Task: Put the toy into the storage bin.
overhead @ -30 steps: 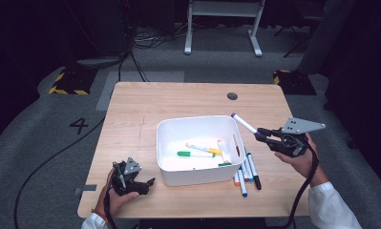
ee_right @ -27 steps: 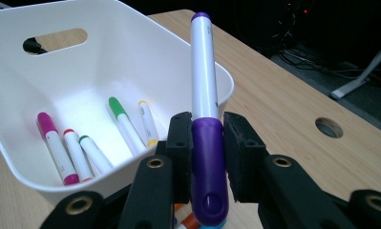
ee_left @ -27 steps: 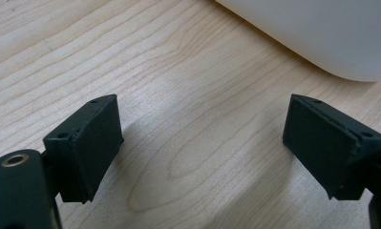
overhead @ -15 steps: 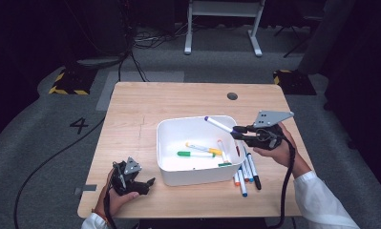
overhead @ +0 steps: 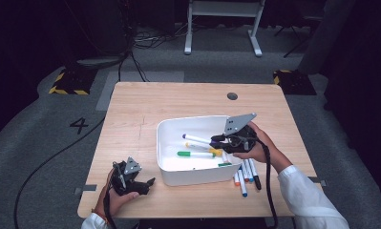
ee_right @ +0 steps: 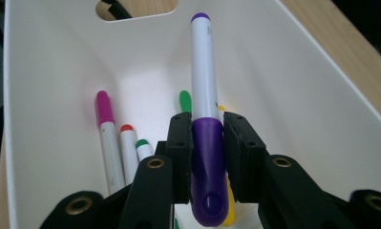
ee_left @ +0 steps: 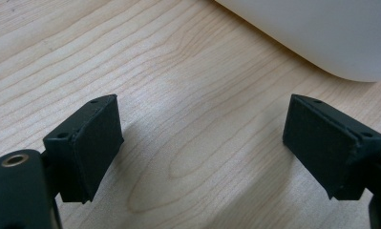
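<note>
"4" (overhead: 79, 125) marked on floor left of counter (overhead: 188, 100). Your right gripper (ee_right: 202, 138): jaws clenched on purple marker (ee_right: 203, 95), poised over white bin (overhead: 171, 164). Your left gripper (ee_left: 202, 138): jaws released, nothing between, resting on counter beside bin.

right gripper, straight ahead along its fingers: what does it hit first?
Probably the far wall of the white bin. The right gripper, shut on the purple marker, points into the bin along that marker, whose tip leads. Depth is unclear; markers on the bin floor lie below that line.
</note>
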`<action>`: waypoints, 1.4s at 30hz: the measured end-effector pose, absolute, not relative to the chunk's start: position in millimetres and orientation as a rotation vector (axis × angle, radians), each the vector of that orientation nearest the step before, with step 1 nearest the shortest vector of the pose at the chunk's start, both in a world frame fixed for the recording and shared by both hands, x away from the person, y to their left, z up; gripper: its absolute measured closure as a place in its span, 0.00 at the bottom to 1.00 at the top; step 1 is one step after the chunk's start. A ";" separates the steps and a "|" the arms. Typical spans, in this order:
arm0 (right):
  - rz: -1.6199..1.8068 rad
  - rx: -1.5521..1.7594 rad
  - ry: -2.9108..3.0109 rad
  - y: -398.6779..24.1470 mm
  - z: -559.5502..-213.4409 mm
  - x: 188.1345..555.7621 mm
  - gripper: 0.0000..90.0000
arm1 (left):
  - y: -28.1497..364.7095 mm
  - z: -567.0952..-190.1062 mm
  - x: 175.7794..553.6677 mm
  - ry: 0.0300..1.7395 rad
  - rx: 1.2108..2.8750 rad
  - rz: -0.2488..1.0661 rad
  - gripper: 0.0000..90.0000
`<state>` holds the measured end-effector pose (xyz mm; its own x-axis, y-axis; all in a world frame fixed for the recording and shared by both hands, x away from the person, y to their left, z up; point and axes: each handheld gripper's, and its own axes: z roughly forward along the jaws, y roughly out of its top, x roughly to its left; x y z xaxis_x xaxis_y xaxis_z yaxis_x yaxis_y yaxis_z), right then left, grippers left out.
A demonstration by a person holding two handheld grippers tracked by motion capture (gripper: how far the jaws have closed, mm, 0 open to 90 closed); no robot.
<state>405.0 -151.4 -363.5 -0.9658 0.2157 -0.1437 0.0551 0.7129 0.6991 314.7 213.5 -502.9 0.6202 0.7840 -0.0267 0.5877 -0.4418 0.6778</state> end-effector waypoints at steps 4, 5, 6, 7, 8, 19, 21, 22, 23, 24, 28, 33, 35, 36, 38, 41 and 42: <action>1.055 0.161 2.761 -144.5 -367.9 404.2 0.82 | 213.4 -503.0 314.6 1.072 2.183 0.385 0.15; 1.030 0.156 2.777 -143.3 -369.0 403.1 0.82 | 213.5 -502.9 314.7 1.071 2.184 0.385 0.15; 1.012 0.152 2.788 -142.9 -369.4 403.0 0.82 | 213.3 -503.0 314.5 1.075 2.181 0.385 0.15; 1.011 0.145 2.798 -142.8 -369.7 403.2 0.82 | 213.4 -503.0 314.6 1.072 2.183 0.385 0.15; 1.004 0.131 2.815 -142.8 -370.0 402.9 0.82 | 213.5 -503.0 314.6 1.071 2.183 0.385 0.15; 0.970 0.035 2.935 -144.9 -376.3 395.6 0.93 | 213.5 -502.9 314.6 1.071 2.184 0.385 0.15; 0.962 0.043 2.923 -144.6 -376.4 395.6 0.90 | 213.4 -503.0 314.6 1.072 2.183 0.385 0.15; 0.974 0.057 2.918 -145.3 -376.0 395.2 0.88 | 213.4 -503.0 314.6 1.072 2.183 0.385 0.15; 0.970 0.059 2.908 -146.5 -374.7 395.9 0.88 | 213.5 -503.0 314.6 1.071 2.183 0.385 0.15; 0.985 0.072 2.896 -147.7 -374.0 396.0 0.87 | 213.5 -502.9 314.6 1.071 2.184 0.385 0.15; 1.024 0.133 2.836 -153.7 -370.9 396.8 0.80 | 213.5 -502.9 314.6 1.071 2.184 0.385 0.15; 1.099 0.208 2.734 -167.3 -362.0 395.4 0.71 | 213.5 -502.9 314.6 1.072 2.183 0.385 0.15; 1.128 0.270 2.681 -174.3 -357.2 393.0 0.67 | 213.5 -502.9 314.7 1.071 2.183 0.385 0.15; 1.147 0.287 2.667 -178.6 -354.8 391.7 0.65 | 213.5 -502.9 314.7 1.071 2.184 0.385 0.15; 1.171 0.336 2.608 -187.3 -350.0 388.4 0.61 | 213.5 -503.0 314.6 1.071 2.183 0.385 0.15; 1.194 0.394 2.536 -203.8 -343.6 382.7 0.56 | 213.4 -503.0 314.6 1.072 2.183 0.385 0.15; 1.190 0.411 2.515 -211.6 -342.1 379.7 0.54 | 213.5 -502.9 314.6 1.071 2.184 0.385 0.15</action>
<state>379.7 -211.6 -342.1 -0.9049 0.3907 -0.1686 0.1173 0.6099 0.7837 314.6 213.5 -502.9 0.6203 0.7840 -0.0265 0.5875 -0.4419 0.6779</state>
